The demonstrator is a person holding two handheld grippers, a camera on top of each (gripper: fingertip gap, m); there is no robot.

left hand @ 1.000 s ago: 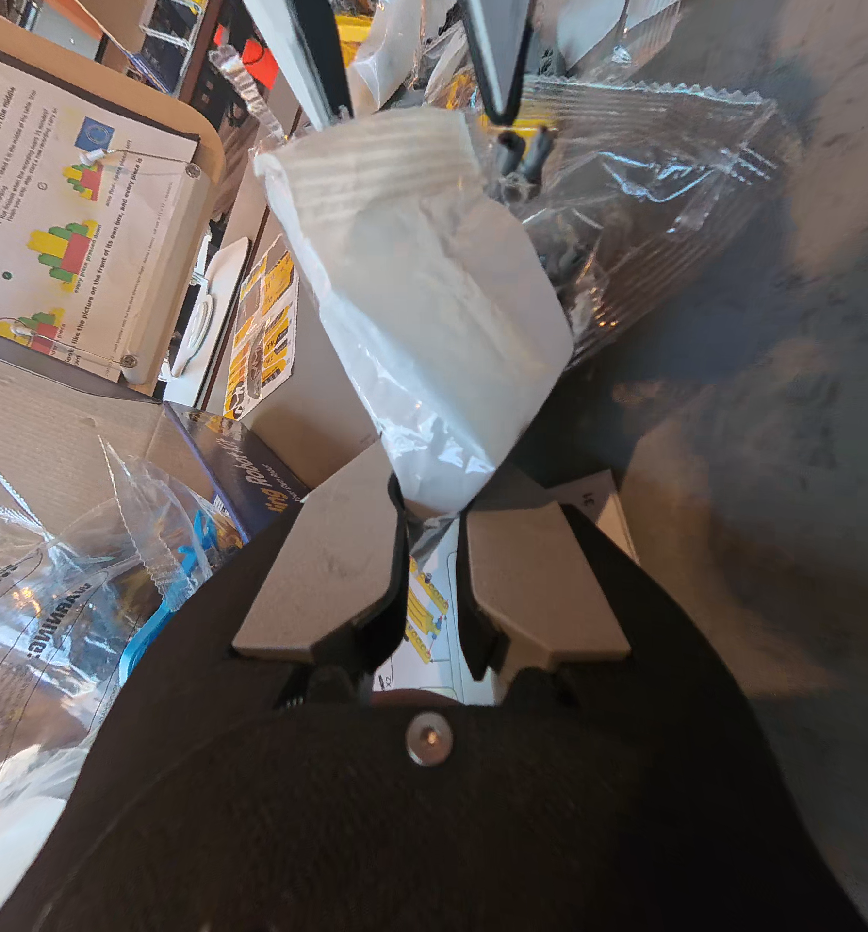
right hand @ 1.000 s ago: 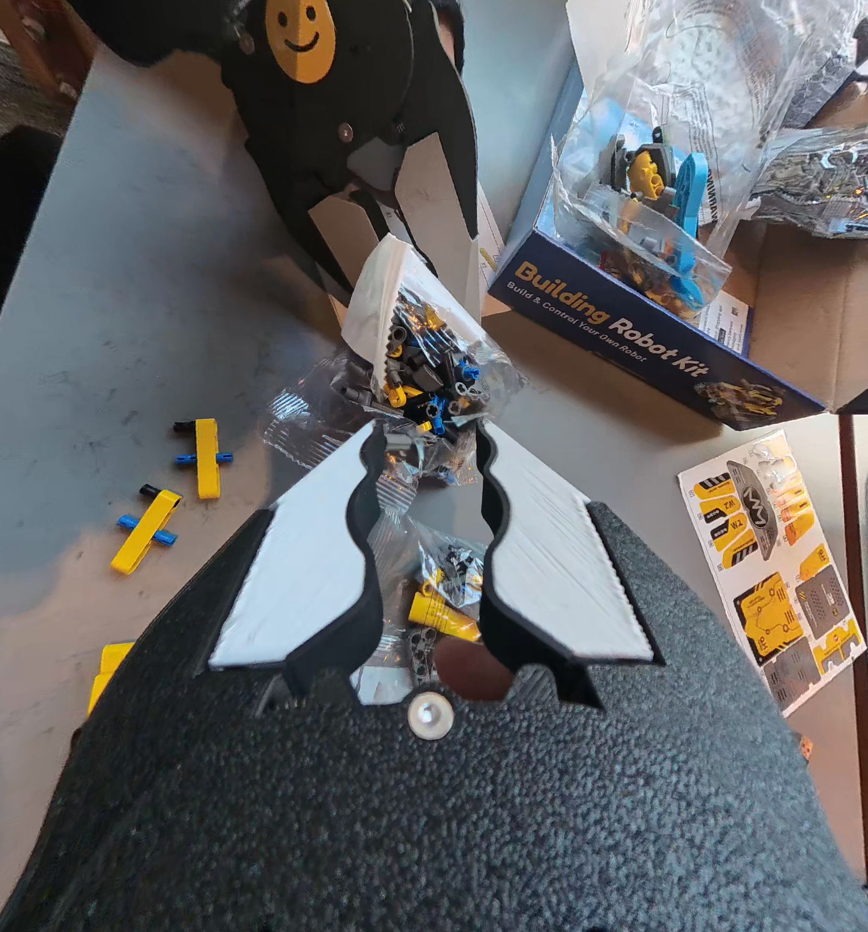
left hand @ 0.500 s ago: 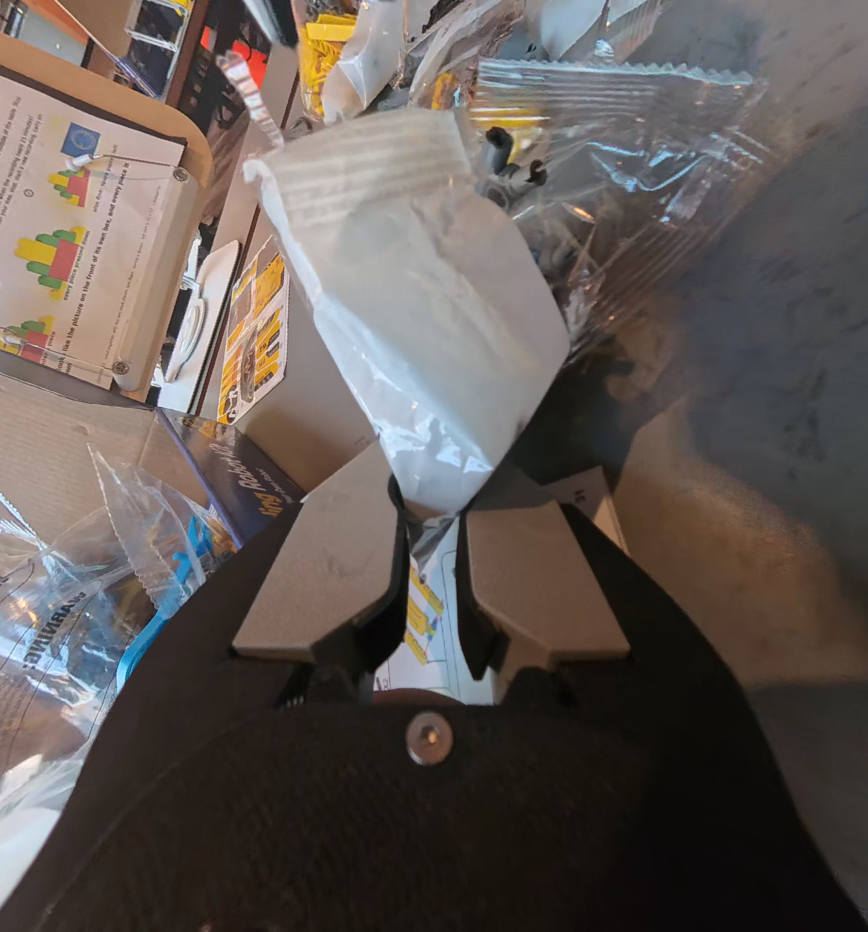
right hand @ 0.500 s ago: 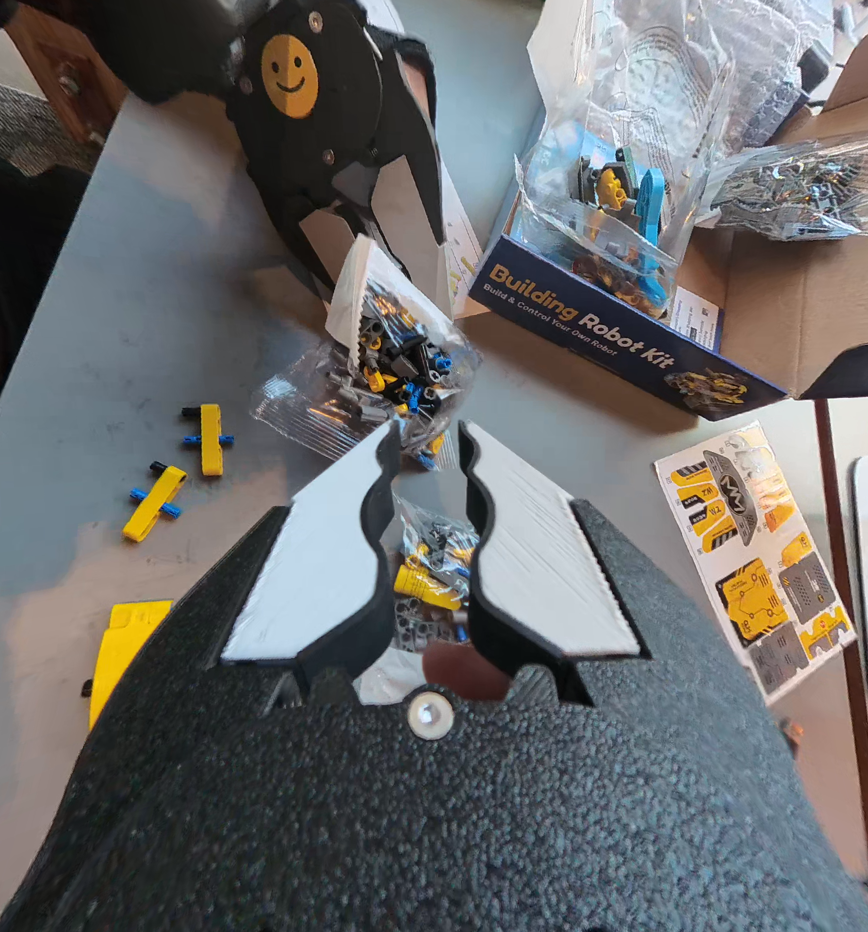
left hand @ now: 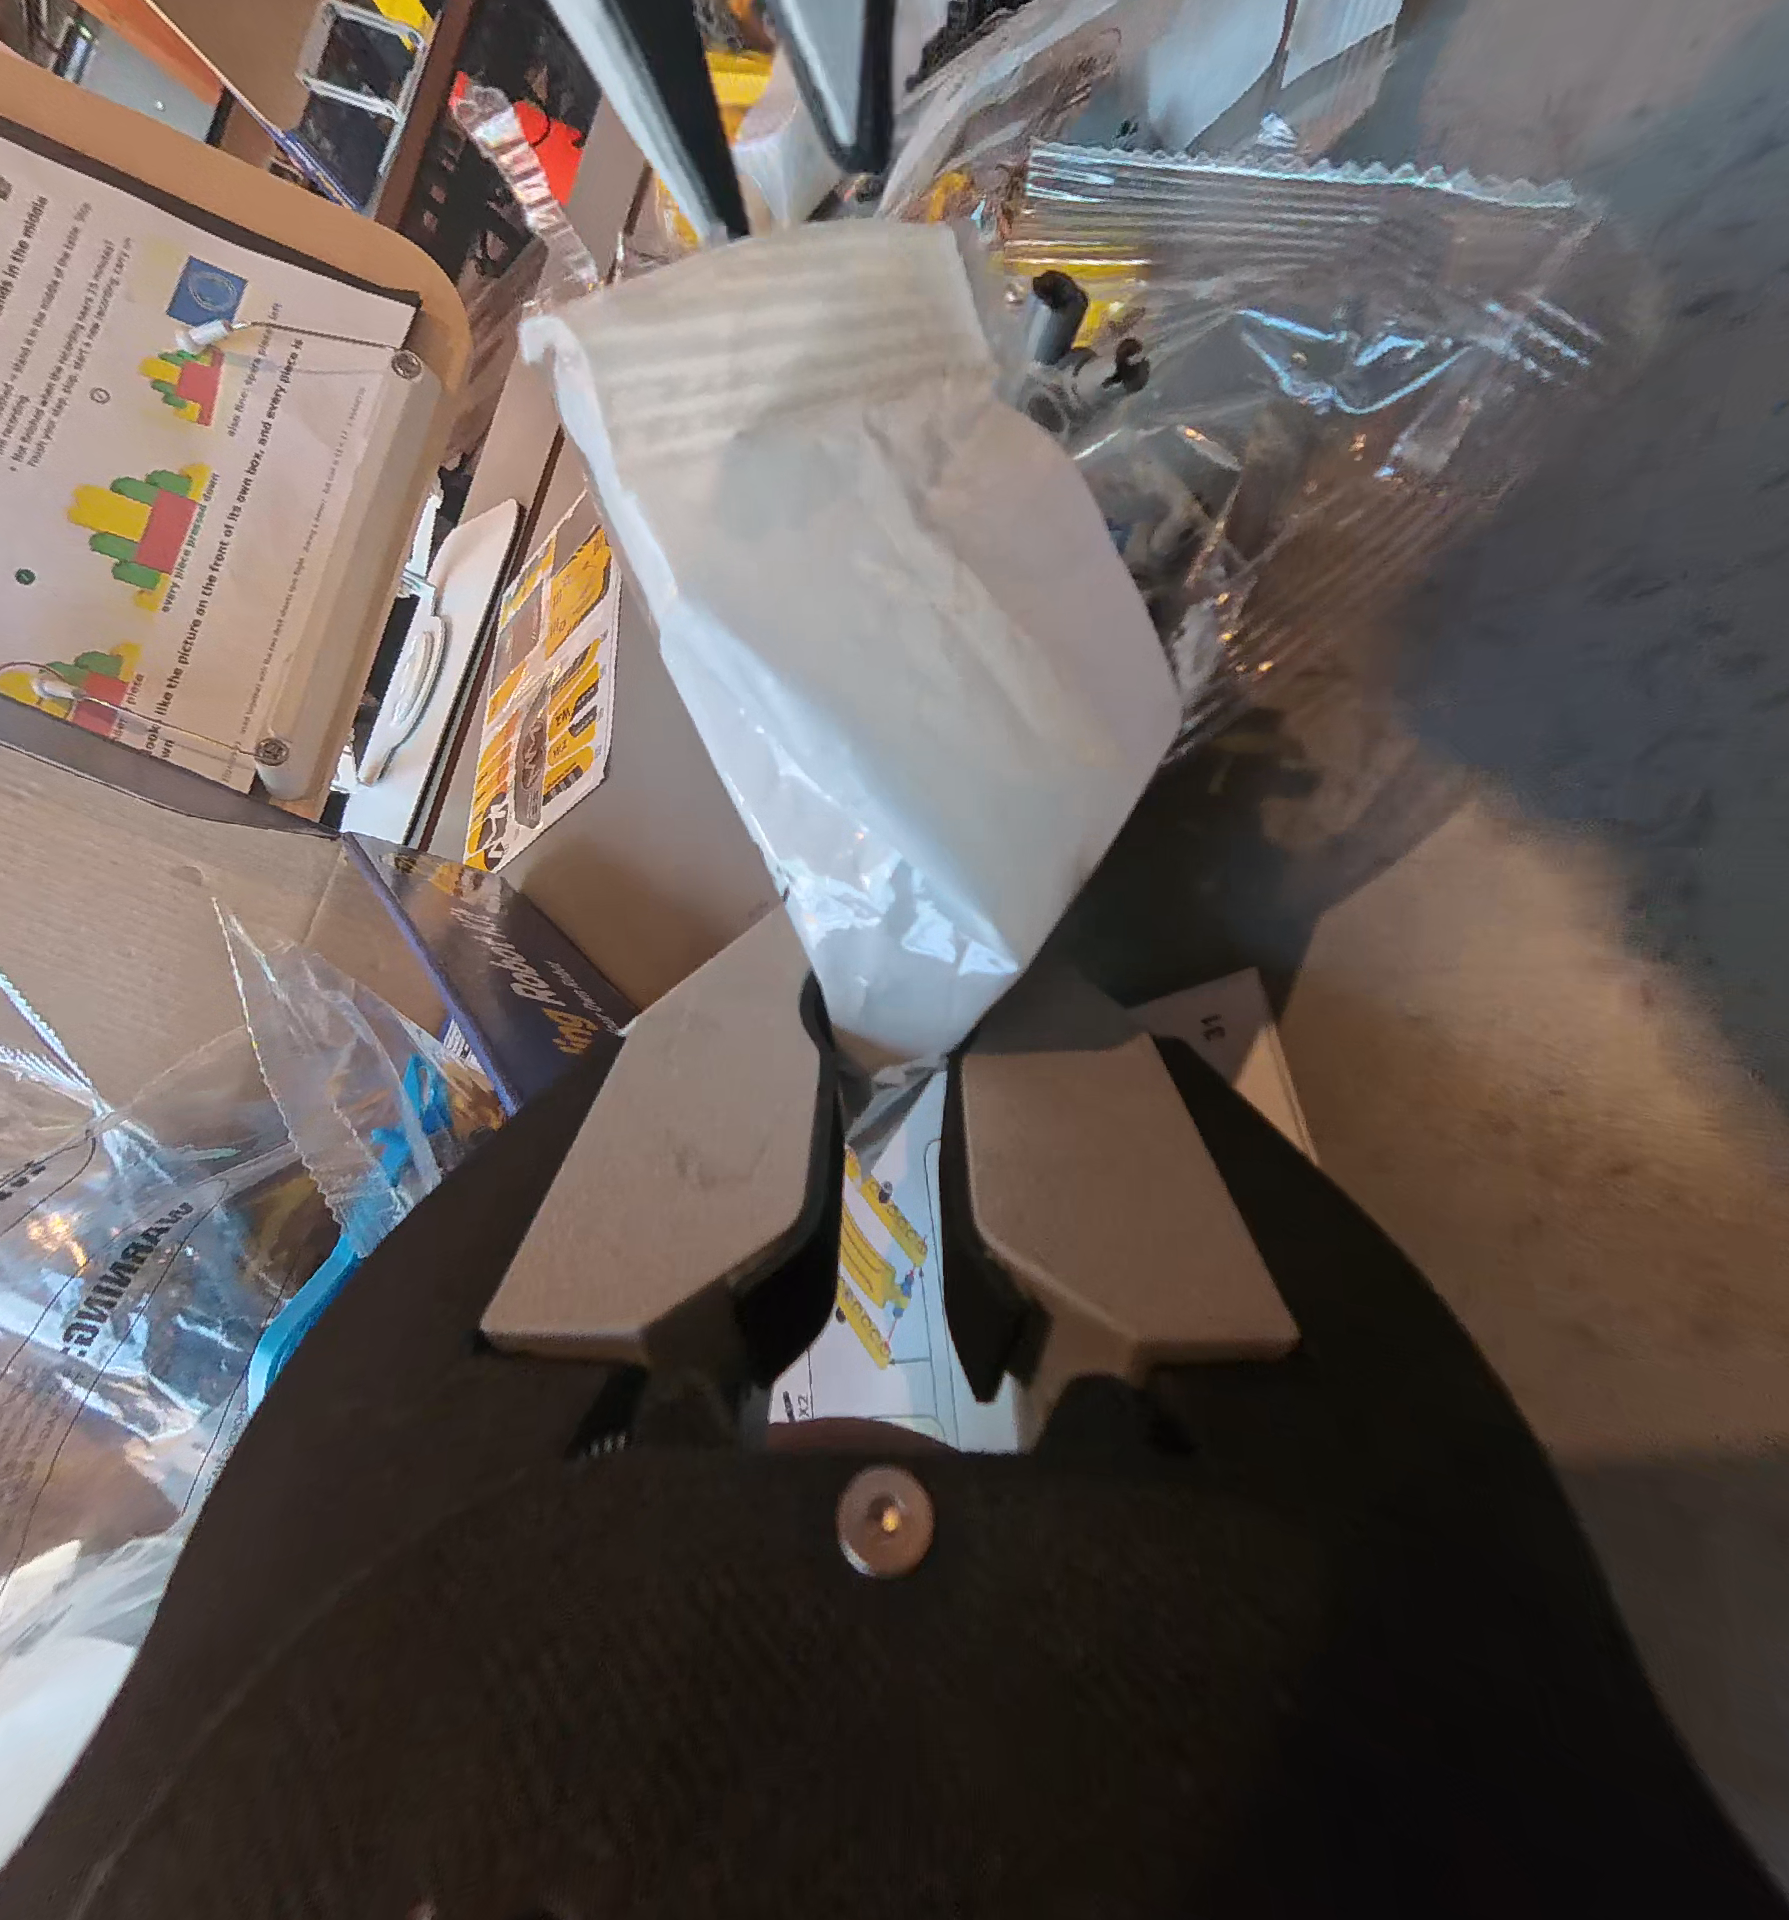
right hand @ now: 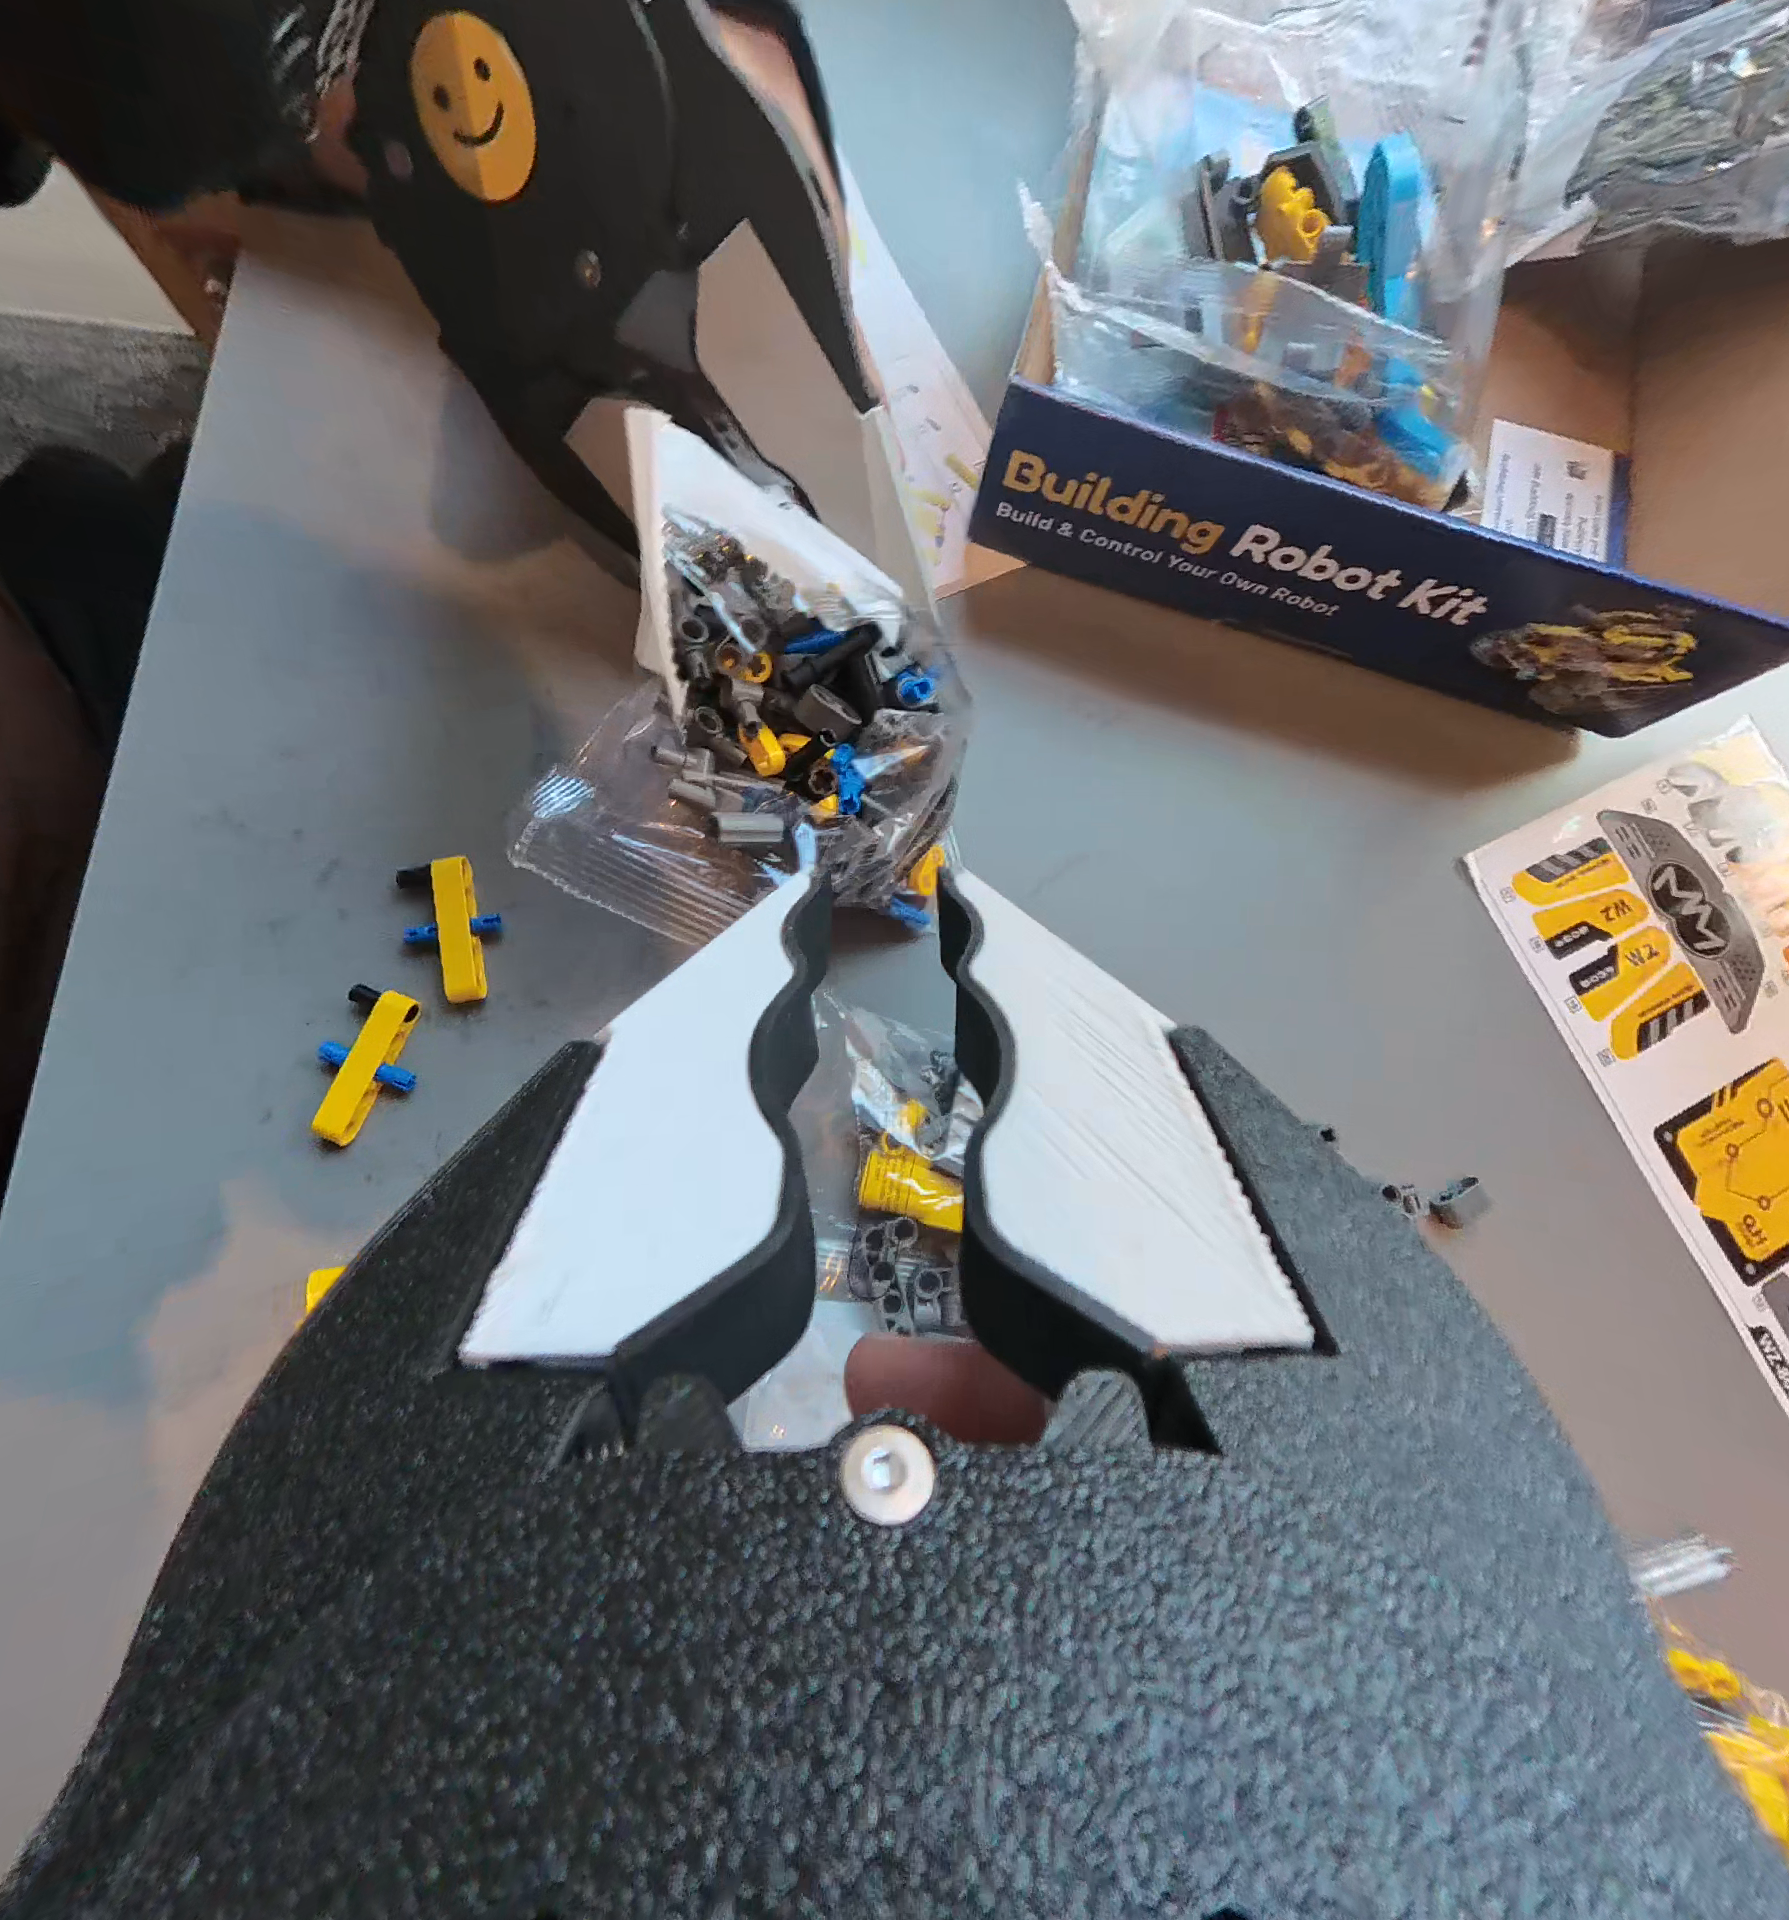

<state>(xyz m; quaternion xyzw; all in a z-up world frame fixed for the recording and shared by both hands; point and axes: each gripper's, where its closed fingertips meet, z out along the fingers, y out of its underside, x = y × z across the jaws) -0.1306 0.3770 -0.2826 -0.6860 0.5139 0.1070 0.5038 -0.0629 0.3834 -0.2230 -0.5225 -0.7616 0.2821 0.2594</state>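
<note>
Pinching the white end of a parts bag (left hand: 869,644), the left gripper (left hand: 890,1049) has its jaws closed on the plastic, and the bag rises away from them with its clear half full of small grey, black, yellow and blue pieces. In the right wrist view the same bag (right hand: 786,717) slopes down from the left gripper (right hand: 765,457) to the grey counter (right hand: 287,665), its clear lower end resting there. The right gripper (right hand: 874,894) hovers just in front of that end with its jaws slightly apart, gripping nothing; its tips are just beside the plastic, and whether they touch it cannot be told. Under the right jaws lies a second small bag (right hand: 905,1174) holding a yellow piece and grey connectors. Left of the parts bag, two yellow beams (right hand: 454,930) with blue and black pins lie well apart from it on the counter. To the right stands a dark blue kit box (right hand: 1368,592), open, with clear bags of blue, yellow and grey parts (right hand: 1285,270) inside. A yellow and grey sticker sheet (right hand: 1700,1049) lies flat near the counter's right edge. A printed instruction page (left hand: 142,499) sits beyond the box in the left wrist view.
</note>
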